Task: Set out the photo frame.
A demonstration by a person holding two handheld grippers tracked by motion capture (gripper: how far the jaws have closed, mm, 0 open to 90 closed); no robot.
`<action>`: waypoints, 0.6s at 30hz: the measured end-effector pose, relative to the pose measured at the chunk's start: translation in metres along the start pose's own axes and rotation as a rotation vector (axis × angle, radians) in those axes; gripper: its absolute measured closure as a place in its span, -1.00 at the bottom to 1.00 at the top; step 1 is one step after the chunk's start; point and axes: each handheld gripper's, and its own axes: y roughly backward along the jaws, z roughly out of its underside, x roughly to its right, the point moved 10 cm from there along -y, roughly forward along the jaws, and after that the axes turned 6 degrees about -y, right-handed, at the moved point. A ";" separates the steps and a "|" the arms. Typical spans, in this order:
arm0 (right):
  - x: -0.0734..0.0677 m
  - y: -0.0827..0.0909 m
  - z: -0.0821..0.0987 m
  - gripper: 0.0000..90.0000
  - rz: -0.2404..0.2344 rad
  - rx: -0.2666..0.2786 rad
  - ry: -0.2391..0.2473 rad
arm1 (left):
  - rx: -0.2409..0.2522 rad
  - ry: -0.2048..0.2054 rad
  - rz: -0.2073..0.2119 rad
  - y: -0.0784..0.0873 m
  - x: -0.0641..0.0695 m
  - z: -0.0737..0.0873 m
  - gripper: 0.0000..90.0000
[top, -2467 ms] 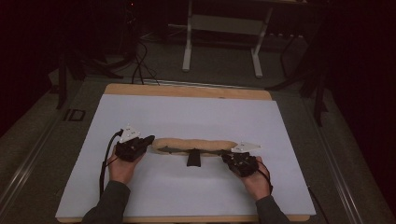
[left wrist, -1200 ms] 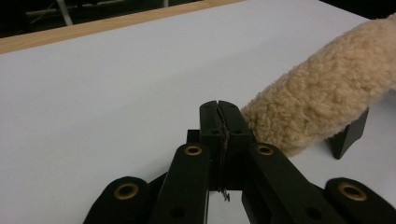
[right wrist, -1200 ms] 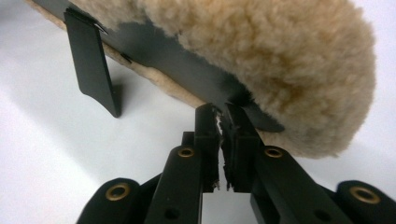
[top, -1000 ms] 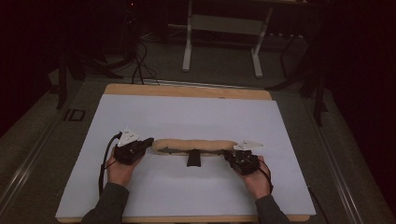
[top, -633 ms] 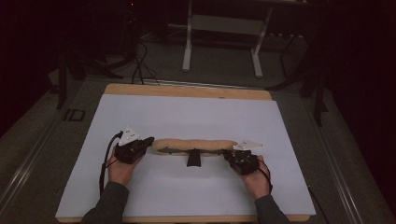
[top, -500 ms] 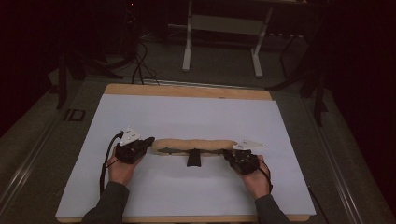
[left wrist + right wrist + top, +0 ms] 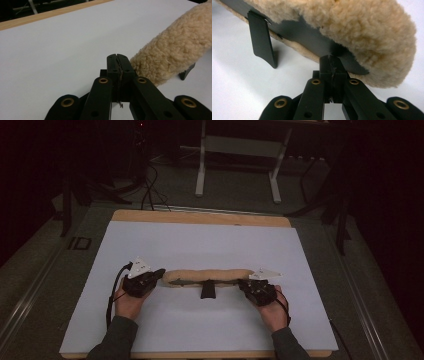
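Fluffy pad: a long, soft, tan thing [image 7: 207, 276] like a woolly roll. It looks curly and fuzzy, like sheep's wool. It lies flat across the middle of the near half of the tabletop, stretched from one hand-held gripper to the other.

Dark strip: in the right gripper view a flat black strip [image 7: 312, 37] runs along the underside of the fluffy pad.

Black tab: a small black flap [image 7: 208, 290] sticks out from the middle of the pad toward the person. In the right gripper view it hangs down from the dark strip and its tip touches the white sheet.

White sheet: a big white sheet [image 7: 200, 240] covers most of the tabletop. The pad lies on it.

Tabletop: a wooden edge [image 7: 200, 217] shows along the far side of the sheet.

Left hand-held gripper: it [image 7: 159, 273] is at the left end of the pad, held in the person's left hand [image 7: 127, 301]. In the left gripper view its two black jaws are pressed tight together. The fuzzy end of the pad sits right beside them. I cannot tell if anything is pinched between them.

Right hand-held gripper: it [image 7: 244, 285] is at the right end of the pad, held in the right hand [image 7: 274, 310]. Its jaws are pressed together too. Their tips meet the edge of the dark strip under the wool and seem to pinch it.
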 end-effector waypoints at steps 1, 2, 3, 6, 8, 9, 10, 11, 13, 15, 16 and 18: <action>0.000 0.000 0.000 0.99 0.001 0.001 -0.001 | -0.001 0.001 0.001 0.001 0.001 0.000 1.00; 0.000 0.000 -0.001 0.99 0.001 0.004 -0.003 | -0.003 -0.003 -0.001 0.001 0.001 0.000 1.00; 0.000 0.001 -0.001 0.99 0.000 0.007 -0.004 | -0.007 -0.009 0.002 0.002 0.002 0.000 1.00; 0.000 0.002 -0.003 0.99 -0.002 0.015 -0.003 | -0.015 -0.023 0.005 0.005 0.004 0.001 1.00; 0.000 0.003 -0.004 0.99 -0.003 0.018 -0.007 | -0.015 -0.028 0.004 0.006 0.005 0.001 1.00; 0.000 0.003 -0.004 0.99 -0.003 0.018 -0.006 | -0.017 -0.029 0.005 0.006 0.005 0.002 1.00; 0.000 0.003 -0.004 0.99 -0.002 0.019 -0.007 | -0.018 -0.030 0.005 0.006 0.006 0.002 1.00; 0.000 0.003 -0.004 0.99 -0.002 0.021 -0.007 | -0.017 -0.031 0.005 0.006 0.006 0.002 1.00; -0.001 0.003 -0.005 0.99 -0.004 0.024 -0.007 | -0.017 -0.030 0.006 0.007 0.006 0.002 1.00; -0.002 0.003 -0.006 0.99 -0.006 0.029 -0.007 | -0.016 -0.032 0.007 0.008 0.007 0.002 1.00; -0.002 0.003 -0.007 0.99 -0.006 0.030 -0.008 | -0.017 -0.033 0.010 0.008 0.008 0.003 1.00; -0.002 0.003 -0.008 0.99 -0.008 0.034 -0.013 | -0.019 -0.038 0.013 0.008 0.008 0.003 1.00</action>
